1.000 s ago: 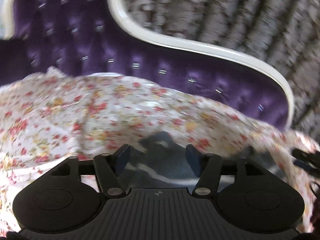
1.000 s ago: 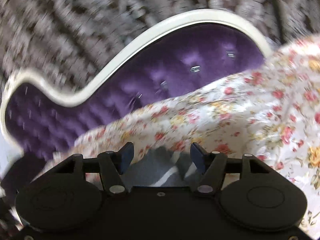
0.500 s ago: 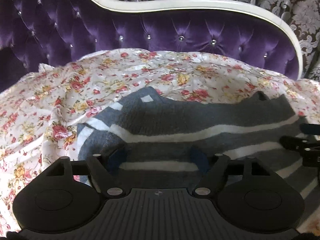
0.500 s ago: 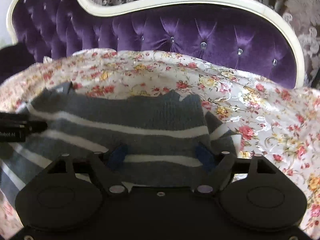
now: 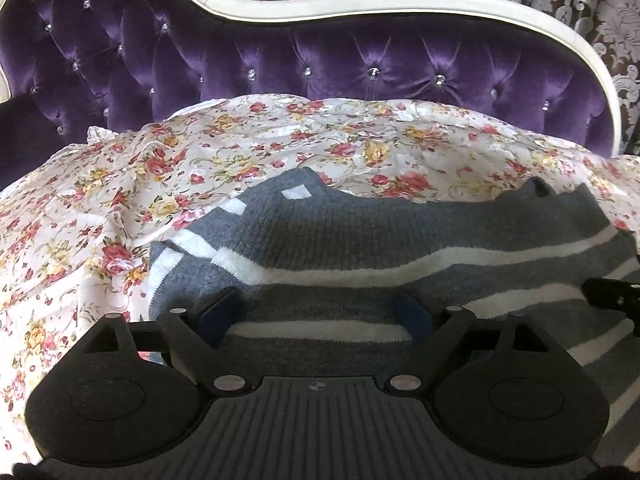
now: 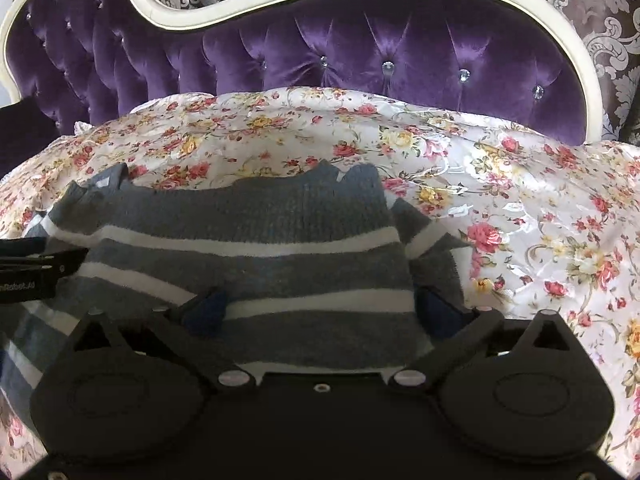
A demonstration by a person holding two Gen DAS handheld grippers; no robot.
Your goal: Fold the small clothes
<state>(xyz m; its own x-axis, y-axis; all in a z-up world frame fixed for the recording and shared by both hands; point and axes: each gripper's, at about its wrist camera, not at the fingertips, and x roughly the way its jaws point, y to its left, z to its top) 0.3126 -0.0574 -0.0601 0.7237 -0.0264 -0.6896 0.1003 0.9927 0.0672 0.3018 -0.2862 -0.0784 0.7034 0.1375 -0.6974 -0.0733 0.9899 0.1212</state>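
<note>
I see the striped sweater [image 5: 400, 248] spread on the flowered bedspread [image 5: 120, 184], its long axis running 9 to 3 o'clock across both views. My left gripper [image 5: 316, 312] and right gripper [image 6: 320, 308] each sit at its near hem, fingers apart with knit between them, unclamped. Neither is nearer; folding goes toward 12 o'clock.

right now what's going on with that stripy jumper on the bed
A person holding a gripper in each hand is working on a small grey sweater with white stripes, spread on a floral bedspread before a purple tufted headboard. The left gripper and right gripper sit side by side at the sweater's near edge, both wide open with fabric between their fingers but unclamped. The sleeves look tucked in; no body fold is made yet.
</note>
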